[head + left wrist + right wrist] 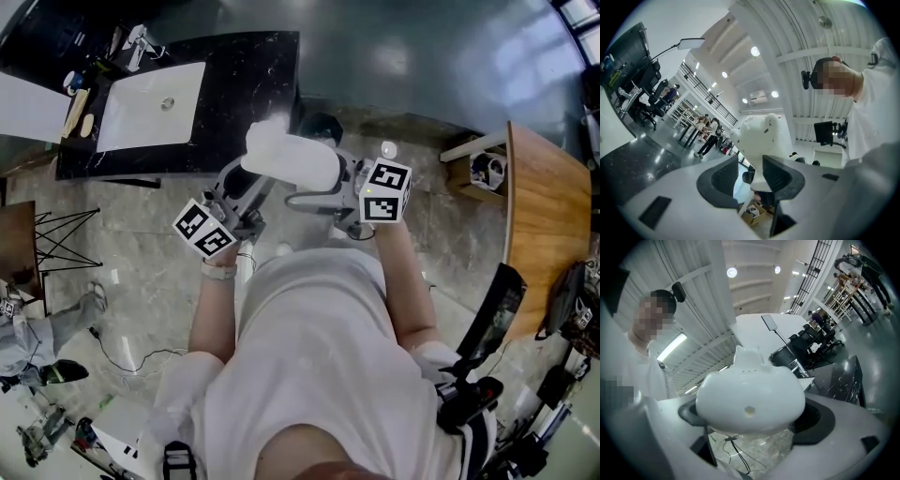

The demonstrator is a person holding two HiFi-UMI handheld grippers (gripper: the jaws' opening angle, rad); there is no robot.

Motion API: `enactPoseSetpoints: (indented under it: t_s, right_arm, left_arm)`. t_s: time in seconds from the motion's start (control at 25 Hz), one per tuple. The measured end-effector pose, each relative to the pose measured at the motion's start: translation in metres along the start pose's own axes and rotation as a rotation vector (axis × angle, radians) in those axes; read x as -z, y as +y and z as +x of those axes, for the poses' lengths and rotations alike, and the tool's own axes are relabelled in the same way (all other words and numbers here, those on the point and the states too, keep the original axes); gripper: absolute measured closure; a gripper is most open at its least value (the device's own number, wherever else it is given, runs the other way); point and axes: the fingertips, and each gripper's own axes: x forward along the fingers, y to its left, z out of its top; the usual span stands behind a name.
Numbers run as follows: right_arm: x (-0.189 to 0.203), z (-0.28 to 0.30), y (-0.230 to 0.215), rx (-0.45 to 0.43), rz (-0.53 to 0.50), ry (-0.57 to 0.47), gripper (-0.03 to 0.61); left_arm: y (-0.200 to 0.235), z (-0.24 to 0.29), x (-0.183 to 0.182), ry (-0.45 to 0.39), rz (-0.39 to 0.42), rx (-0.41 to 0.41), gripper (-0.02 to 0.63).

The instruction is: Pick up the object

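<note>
A white, smooth, rounded plastic object hangs in the air in front of my chest, lying roughly level. My left gripper has the object's narrow end between its dark pads. The stem rests against the right pad, and a slit of background shows beside the left one. My right gripper is shut on the wide, bulging body, which fills the space between its jaws and hides most of the pads. Both grippers point upward toward the ceiling.
A black stone counter with a white sink stands ahead on the left. A curved wooden desk and a black chair are on the right. A cable and another person's legs are on the marble floor at left.
</note>
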Motion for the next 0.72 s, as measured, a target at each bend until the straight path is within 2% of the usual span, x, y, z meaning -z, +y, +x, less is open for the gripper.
enactPoseSetpoints:
  t_s: [0.72]
  right_arm:
    - [0.0029,0.0020,-0.0076,0.017,0.010,0.004,0.064]
  left_arm:
    - [0.0069,0.0006,0.0039,0.006,-0.015,-0.015,0.466]
